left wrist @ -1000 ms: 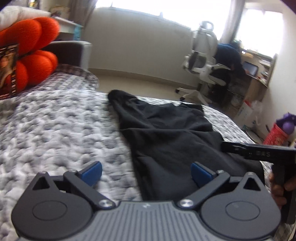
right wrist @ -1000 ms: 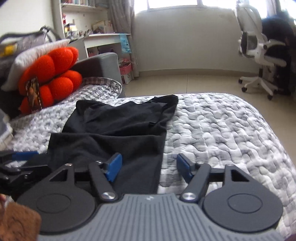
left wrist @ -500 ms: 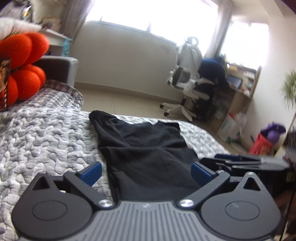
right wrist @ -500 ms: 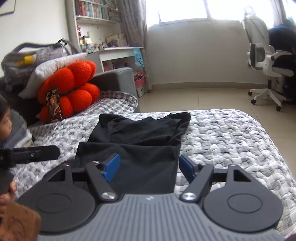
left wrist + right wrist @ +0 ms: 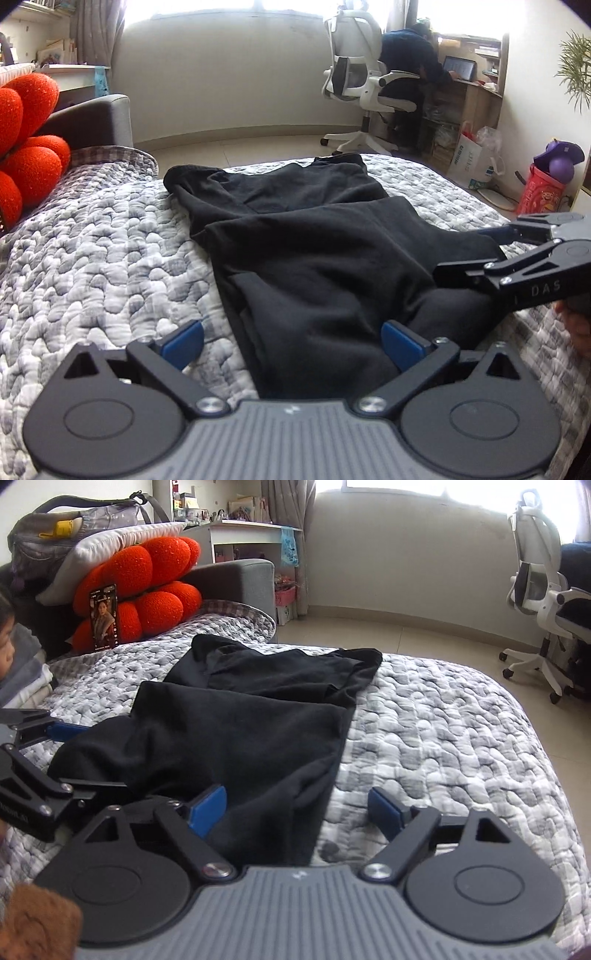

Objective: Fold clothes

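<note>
A black garment [image 5: 314, 258] lies partly folded along a grey quilted bed [image 5: 103, 258]. My left gripper [image 5: 291, 341] is open at its near end, the left pad over the quilt and the right pad over the cloth. My right gripper [image 5: 295, 806] is open too, straddling the garment's [image 5: 240, 731] right edge, with its right pad above the bare quilt [image 5: 443, 738]. Each gripper shows in the other's view: the right gripper [image 5: 469, 254] at the cloth's right side, the left gripper [image 5: 85, 757] at its left side. Neither holds anything.
Orange cushions [image 5: 147, 587] with a phone [image 5: 104, 618] propped on them sit at the head of the bed beside a grey armrest [image 5: 236, 576]. A white office chair [image 5: 358, 85] and a person at a desk [image 5: 410, 62] are beyond the bed. A red bag [image 5: 543, 188] stands on the floor.
Both wrist views have shifted and now sit closer over the garment's near end. The jaws of both grippers have stayed open. The garment itself has not moved.
</note>
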`<state>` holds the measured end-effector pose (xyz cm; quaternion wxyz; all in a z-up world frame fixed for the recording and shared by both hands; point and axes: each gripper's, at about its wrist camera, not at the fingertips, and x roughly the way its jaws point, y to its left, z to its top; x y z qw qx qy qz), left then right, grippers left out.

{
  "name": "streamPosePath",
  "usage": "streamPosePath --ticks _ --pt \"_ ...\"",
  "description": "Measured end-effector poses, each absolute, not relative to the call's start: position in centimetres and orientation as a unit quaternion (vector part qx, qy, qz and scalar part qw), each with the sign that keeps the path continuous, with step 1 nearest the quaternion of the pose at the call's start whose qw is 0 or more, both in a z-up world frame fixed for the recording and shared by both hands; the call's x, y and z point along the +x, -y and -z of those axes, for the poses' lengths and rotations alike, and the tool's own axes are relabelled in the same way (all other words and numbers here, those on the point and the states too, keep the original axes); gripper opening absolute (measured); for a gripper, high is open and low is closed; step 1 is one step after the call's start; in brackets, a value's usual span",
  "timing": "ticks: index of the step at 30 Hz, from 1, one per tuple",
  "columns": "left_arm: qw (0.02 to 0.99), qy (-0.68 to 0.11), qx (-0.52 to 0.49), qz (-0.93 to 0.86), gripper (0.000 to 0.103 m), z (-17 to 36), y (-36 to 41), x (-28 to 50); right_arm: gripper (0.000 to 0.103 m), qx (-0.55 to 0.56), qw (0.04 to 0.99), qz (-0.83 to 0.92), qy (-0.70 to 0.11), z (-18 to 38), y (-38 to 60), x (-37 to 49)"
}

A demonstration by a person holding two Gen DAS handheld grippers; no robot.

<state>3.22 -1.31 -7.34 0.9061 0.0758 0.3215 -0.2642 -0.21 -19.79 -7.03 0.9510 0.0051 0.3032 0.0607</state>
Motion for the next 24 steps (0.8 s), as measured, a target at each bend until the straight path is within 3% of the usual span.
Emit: streamPosePath --ticks 12,24 --pt "0.882 -0.354 0.065 0.303 0.103 6.3 -0.9 3.8 0.095 0.038 0.946 -0.088 -0.308 6.7 22.8 -1.5" --pt "0.879 -0.393 -0.085 0.256 0.099 5.5 -4.4 10.8 0.094 0.161 0.929 -0.079 -0.323 5.7 26.7 3.3"
